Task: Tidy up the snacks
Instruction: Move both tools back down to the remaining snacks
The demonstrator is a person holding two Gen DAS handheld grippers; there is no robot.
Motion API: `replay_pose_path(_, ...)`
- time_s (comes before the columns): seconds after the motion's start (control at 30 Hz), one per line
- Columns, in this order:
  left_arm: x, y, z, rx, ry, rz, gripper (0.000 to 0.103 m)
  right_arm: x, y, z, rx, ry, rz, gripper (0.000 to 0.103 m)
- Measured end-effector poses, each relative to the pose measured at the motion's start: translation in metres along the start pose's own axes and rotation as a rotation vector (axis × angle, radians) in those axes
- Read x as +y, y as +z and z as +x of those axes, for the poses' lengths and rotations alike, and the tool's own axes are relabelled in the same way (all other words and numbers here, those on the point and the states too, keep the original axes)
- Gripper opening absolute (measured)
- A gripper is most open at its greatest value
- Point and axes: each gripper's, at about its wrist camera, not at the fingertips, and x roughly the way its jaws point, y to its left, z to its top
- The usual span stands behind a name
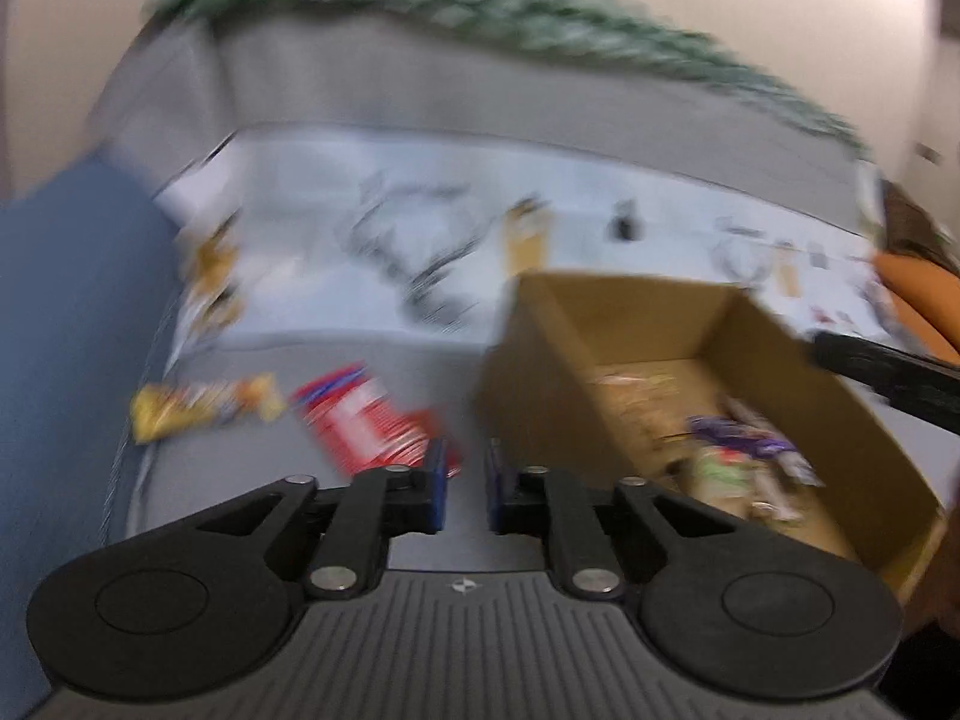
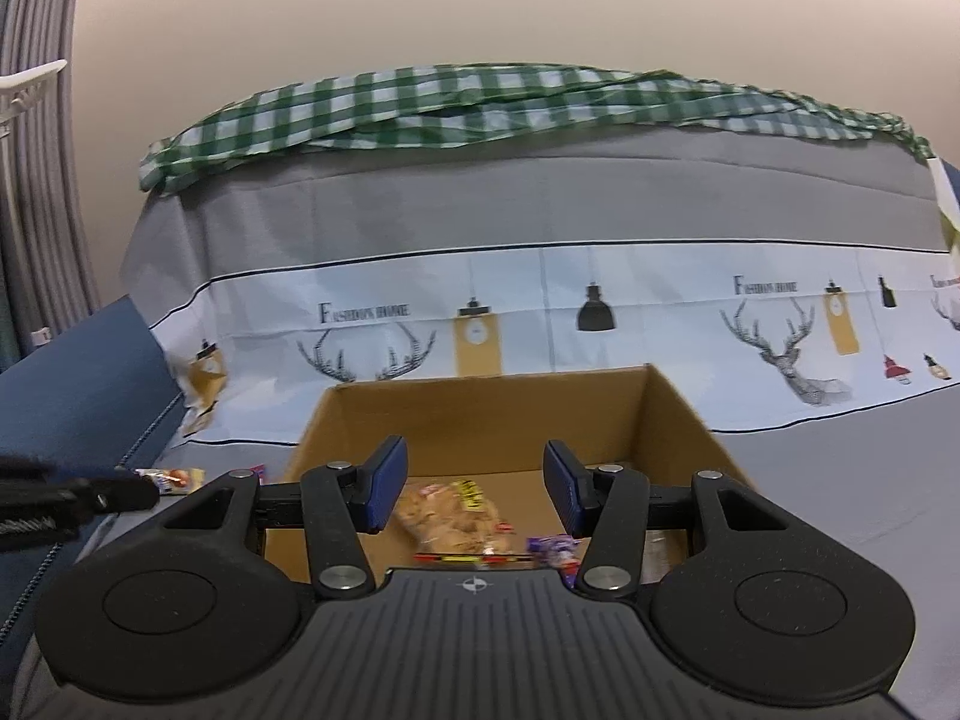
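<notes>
An open cardboard box (image 1: 774, 354) sits on the grey sofa cover and holds several snack packs, among them a purple one (image 1: 741, 438). In the blurred left wrist view a red snack packet (image 1: 366, 420) and a yellow packet (image 1: 204, 408) lie on the cover left of the box. My left gripper (image 1: 465, 480) hovers just right of the red packet, jaws slightly apart and empty. My right gripper (image 2: 474, 489) is open and empty above the box (image 2: 672, 408), over a bread pack (image 2: 450, 516) and a purple pack (image 2: 552, 546).
A printed sheet with deer and lamps (image 2: 540, 324) covers the sofa back, with a green checked cloth (image 2: 480, 102) on top. A blue cushion (image 1: 66, 324) lies at the left. An orange object (image 1: 918, 294) sits at the far right. The left gripper's arm (image 2: 54, 501) shows at the left edge.
</notes>
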Motion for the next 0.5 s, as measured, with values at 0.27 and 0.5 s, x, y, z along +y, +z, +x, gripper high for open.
replay_pose_path(0.27,0.083,-0.006,0.03,0.195,0.142,-0.384,0.013,0.026,0.003,0.007,0.011,0.073,0.005,0.052)
replay_pose_path(0.5,0.122,-0.01,0.039,0.221,0.157,-0.594,0.015,0.042,0.003,0.019,0.046,0.139,0.02,0.052)
